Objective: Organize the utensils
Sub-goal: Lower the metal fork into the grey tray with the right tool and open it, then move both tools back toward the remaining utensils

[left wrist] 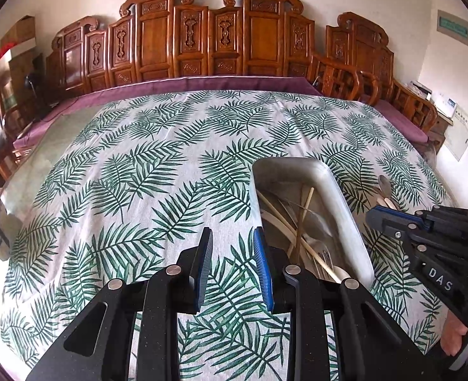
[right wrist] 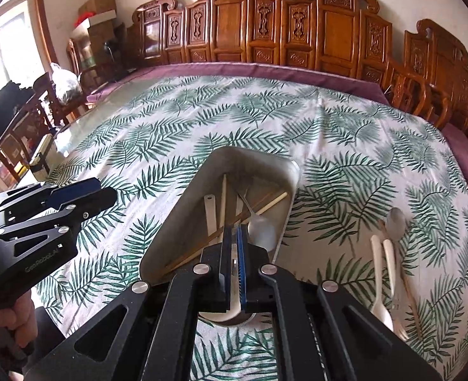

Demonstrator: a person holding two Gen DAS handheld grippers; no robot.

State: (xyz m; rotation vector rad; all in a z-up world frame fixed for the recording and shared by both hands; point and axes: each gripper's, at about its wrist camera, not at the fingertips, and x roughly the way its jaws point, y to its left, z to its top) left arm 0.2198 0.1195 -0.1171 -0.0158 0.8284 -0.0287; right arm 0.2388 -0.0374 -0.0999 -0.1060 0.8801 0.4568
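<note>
The right tongs [right wrist: 234, 247] fill the bottom of the right wrist view, black arms ending in blue-edged pads. The pads are nearly together and pinch the thin white handle of a spoon [right wrist: 230, 312], whose pale bowl shows just below the pads. The spoon sits over the near end of a metal tray [right wrist: 183, 203], which serves here as the landmark.

The tray is a long shallow silver pan lying on a desk covered by a white cloth printed with green fern leaves [right wrist: 176, 127]. Inside the tray lie several pale wooden chopsticks [right wrist: 222, 200] crossing each other, a white flat-handled utensil [right wrist: 209, 212] and a metal spoon [right wrist: 261, 228].

To the right of the tray, on the cloth, lies a small group of loose utensils: two white-handled pieces [right wrist: 381, 273], a metal spoon [right wrist: 396, 220] and what looks like a fork, though its end is blurred.

To the left of the tray, the left tongs [left wrist: 233, 266] hang just above the cloth, pads partly apart with nothing between them. A hand [right wrist: 21, 320] grips their handle.

Beyond the tray, a purple cushion [right wrist: 265, 70] and carved wooden panels [right wrist: 297, 28] line the wall.
</note>
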